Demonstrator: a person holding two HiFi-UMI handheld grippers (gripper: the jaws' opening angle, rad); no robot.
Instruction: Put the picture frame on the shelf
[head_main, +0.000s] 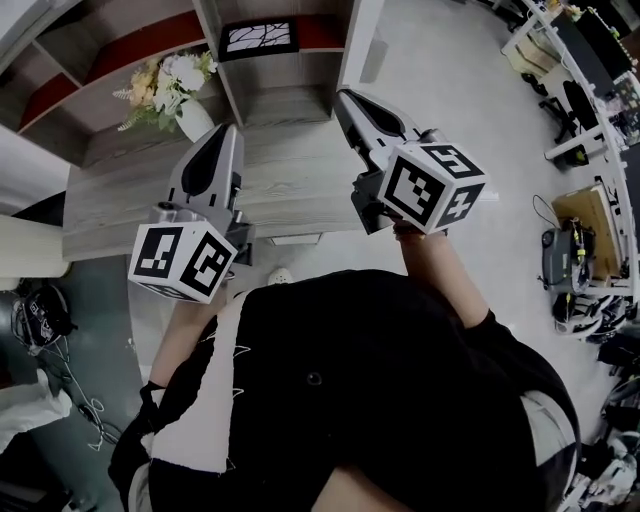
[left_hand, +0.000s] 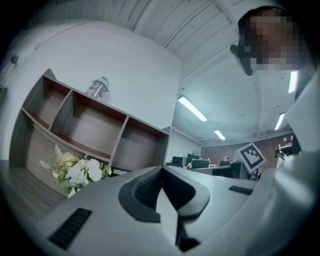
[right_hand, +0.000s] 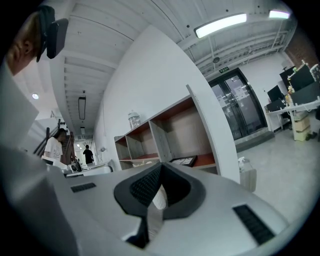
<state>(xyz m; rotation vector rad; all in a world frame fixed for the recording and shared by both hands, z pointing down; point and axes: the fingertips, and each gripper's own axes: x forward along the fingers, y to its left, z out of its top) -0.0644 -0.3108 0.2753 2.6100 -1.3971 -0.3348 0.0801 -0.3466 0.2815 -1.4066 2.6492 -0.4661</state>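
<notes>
The picture frame (head_main: 258, 38), black with a white branching pattern, lies in the right-hand compartment of the wooden shelf (head_main: 225, 90). The right gripper view shows the frame (right_hand: 184, 161) on that compartment's red-brown board. My left gripper (head_main: 222, 135) is held over the grey wooden tabletop, shut and with nothing in it; its jaws (left_hand: 161, 167) meet at the tip. My right gripper (head_main: 347, 97) points toward the shelf's right end, a little short of the frame, and is also shut and holds nothing (right_hand: 160, 164).
A white vase of flowers (head_main: 180, 90) stands on the tabletop (head_main: 120, 200) left of the frame's compartment. A glass jar (right_hand: 133, 120) sits on top of the shelf. A spray bottle (right_hand: 247, 175) stands on the floor at the shelf's right. Office desks (head_main: 590, 90) fill the far right.
</notes>
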